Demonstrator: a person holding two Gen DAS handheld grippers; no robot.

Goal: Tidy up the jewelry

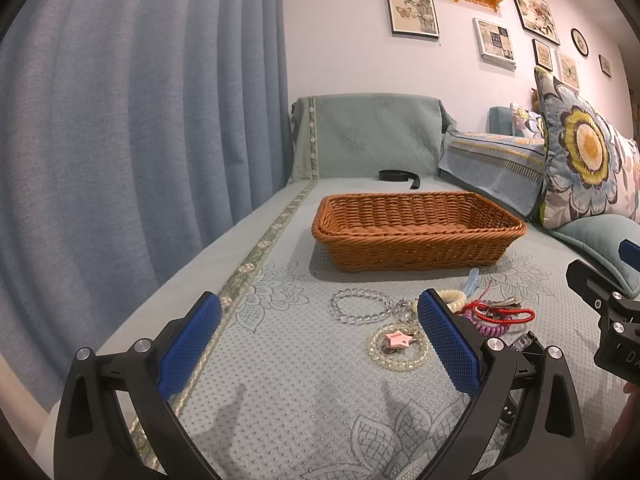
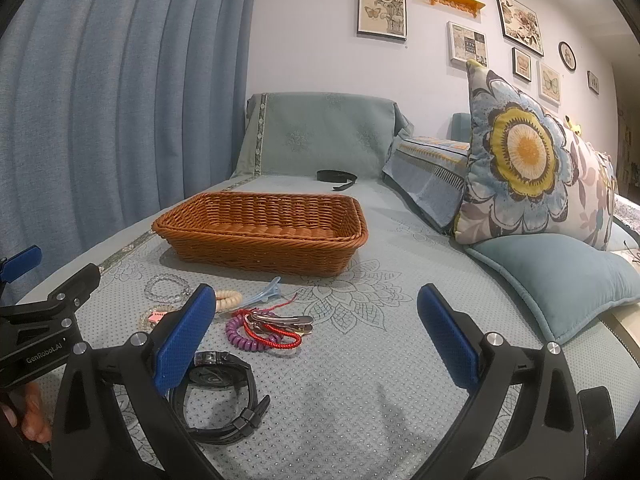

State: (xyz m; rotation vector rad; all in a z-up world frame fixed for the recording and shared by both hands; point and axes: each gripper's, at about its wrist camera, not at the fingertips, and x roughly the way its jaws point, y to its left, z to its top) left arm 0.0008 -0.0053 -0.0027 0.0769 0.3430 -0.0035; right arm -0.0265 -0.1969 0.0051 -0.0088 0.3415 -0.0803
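A brown wicker basket (image 1: 418,236) (image 2: 262,232) stands on the sofa cover, nothing visible inside. In front of it lies a jewelry pile: a clear bead bracelet (image 1: 360,306) (image 2: 166,288), a pale bead ring with a pink star charm (image 1: 398,346), a cream coil hair tie (image 2: 228,300), a blue hair clip (image 2: 264,290), a purple coil tie (image 2: 240,334), a red cord (image 2: 276,336), a black watch (image 2: 222,396). My left gripper (image 1: 320,340) is open and empty, just left of the pile. My right gripper (image 2: 316,332) is open and empty over the pile's right side.
A blue curtain (image 1: 140,120) hangs along the left. Floral and teal cushions (image 2: 532,168) line the right side. A black strap (image 2: 336,178) lies behind the basket by the covered armrest (image 1: 364,136). Picture frames hang on the wall.
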